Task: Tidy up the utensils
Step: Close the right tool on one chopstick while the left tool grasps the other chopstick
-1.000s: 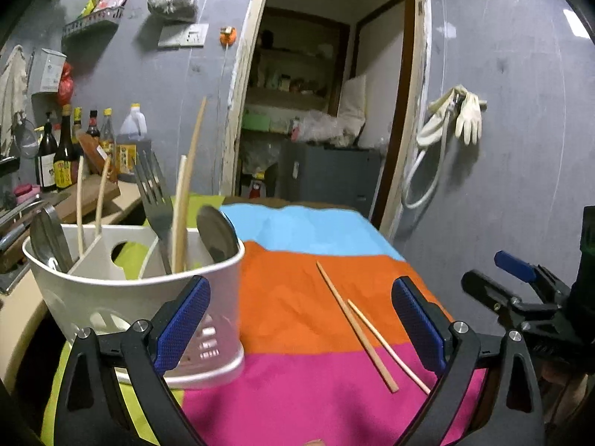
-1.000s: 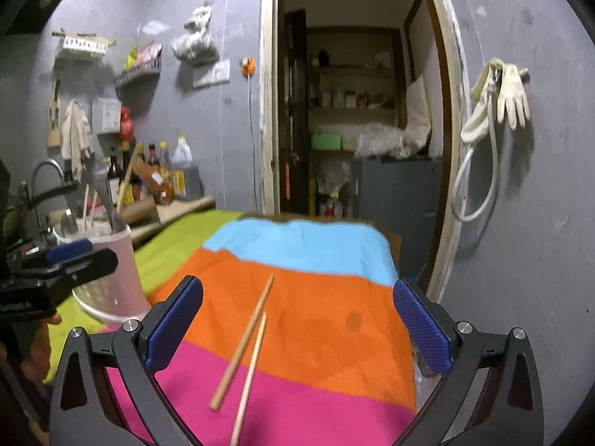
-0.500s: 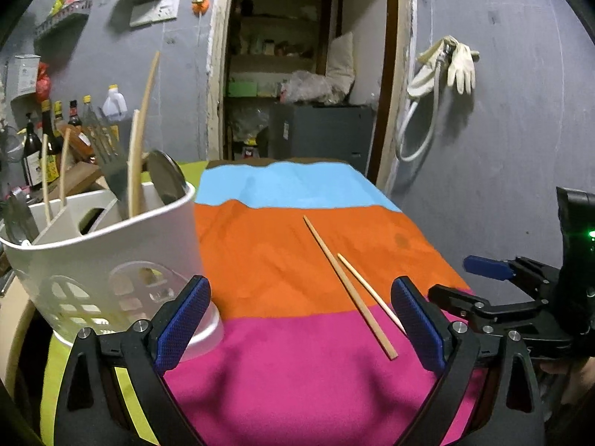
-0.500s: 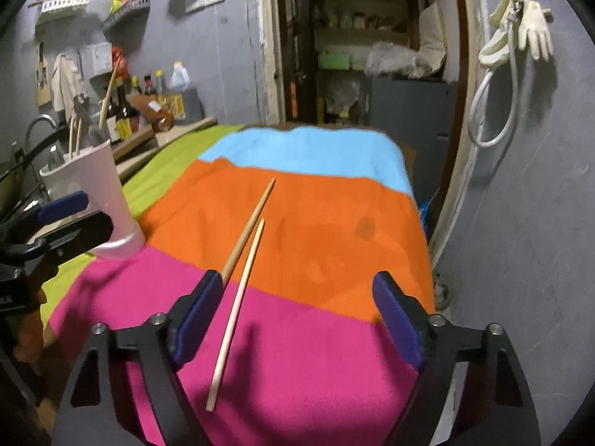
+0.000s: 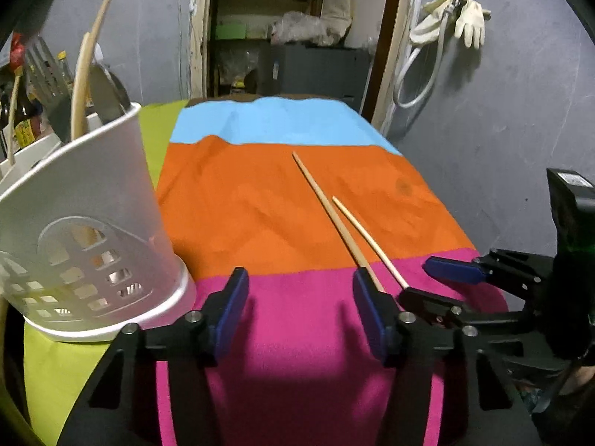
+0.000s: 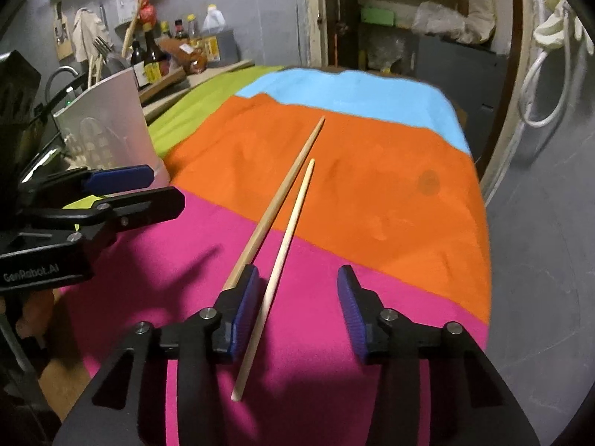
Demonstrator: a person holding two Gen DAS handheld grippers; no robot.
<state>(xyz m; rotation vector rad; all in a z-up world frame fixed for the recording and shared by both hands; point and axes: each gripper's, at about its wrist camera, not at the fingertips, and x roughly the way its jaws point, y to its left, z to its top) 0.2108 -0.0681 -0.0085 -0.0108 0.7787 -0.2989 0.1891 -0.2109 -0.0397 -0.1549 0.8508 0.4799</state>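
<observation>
Both grippers have dropped toward the striped cloth. Right gripper, fingers apart, straddles the nearer chopstick, lying lengthwise away from it; the other chopstick lies just outside. Left gripper, also open, hovers beside the utensil holder.

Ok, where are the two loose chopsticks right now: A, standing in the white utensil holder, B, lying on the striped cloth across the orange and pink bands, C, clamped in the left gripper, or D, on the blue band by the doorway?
B: both chopsticks lie flat on the striped cloth, crossing from orange into pink, with the open right gripper around the near end of one and the white utensil holder off to the side.
</observation>
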